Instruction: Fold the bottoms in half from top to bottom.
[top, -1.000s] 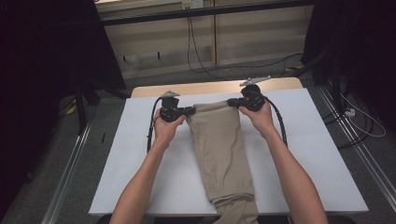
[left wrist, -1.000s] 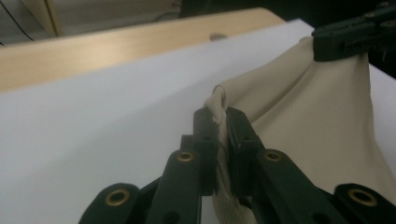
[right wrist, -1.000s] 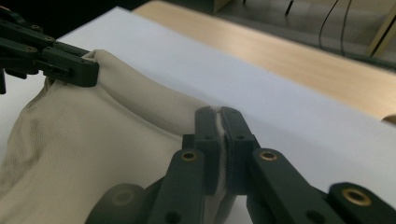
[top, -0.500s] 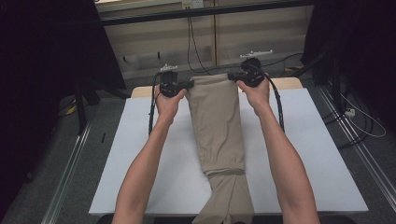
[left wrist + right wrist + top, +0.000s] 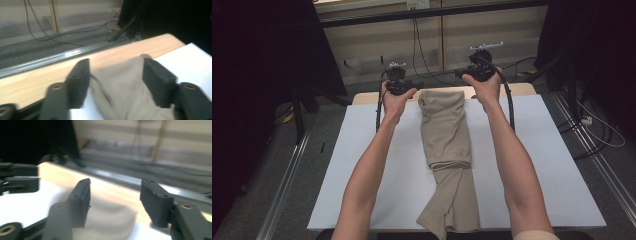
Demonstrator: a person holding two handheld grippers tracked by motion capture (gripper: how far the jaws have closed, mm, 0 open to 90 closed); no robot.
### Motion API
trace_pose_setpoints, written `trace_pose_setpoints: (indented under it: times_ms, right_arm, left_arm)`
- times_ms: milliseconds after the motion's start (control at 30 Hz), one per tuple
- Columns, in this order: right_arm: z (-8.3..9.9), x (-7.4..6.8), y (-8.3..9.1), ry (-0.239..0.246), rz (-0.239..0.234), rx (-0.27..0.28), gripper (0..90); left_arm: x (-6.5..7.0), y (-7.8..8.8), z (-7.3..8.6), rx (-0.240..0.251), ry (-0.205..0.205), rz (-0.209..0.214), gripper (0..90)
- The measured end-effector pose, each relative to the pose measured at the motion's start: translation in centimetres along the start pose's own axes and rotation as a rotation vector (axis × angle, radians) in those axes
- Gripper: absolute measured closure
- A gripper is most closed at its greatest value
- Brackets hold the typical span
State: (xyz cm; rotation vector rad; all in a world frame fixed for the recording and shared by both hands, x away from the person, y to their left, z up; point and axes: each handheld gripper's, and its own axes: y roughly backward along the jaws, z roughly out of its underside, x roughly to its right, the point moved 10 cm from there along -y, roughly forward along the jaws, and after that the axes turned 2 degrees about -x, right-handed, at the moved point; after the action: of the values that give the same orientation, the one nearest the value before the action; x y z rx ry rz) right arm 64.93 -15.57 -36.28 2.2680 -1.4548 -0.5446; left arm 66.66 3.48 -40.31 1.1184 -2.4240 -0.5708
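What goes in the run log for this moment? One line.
left gripper: just opened, off cloth | right gripper: just opened, off cloth | beige trousers: folded on white sheet

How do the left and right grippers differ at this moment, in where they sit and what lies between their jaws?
The left gripper sits lower in the high view, beside the far left corner of the folded khaki trousers; the right gripper sits higher, off the far right corner. In its own view the left gripper frames more cloth than the right gripper, which looks partly past the trouser edge. Both have just opened and grip nothing.
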Motion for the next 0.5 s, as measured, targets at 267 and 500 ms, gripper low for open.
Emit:
trace_pose_setpoints:
  times_ms: [267,500]
  right_arm:
    - [6.0,-4.1,2.7,0.101,-0.124,-0.050,43.3]
    - [13.9,-10.0,7.3,0.206,-0.292,-0.114,50.4]
  left_arm:
    - [2.4,3.4,4.2,0.003,-0.065,0.037,21.5]
    - [5.3,6.8,9.3,-0.024,-0.132,0.089,16.1]
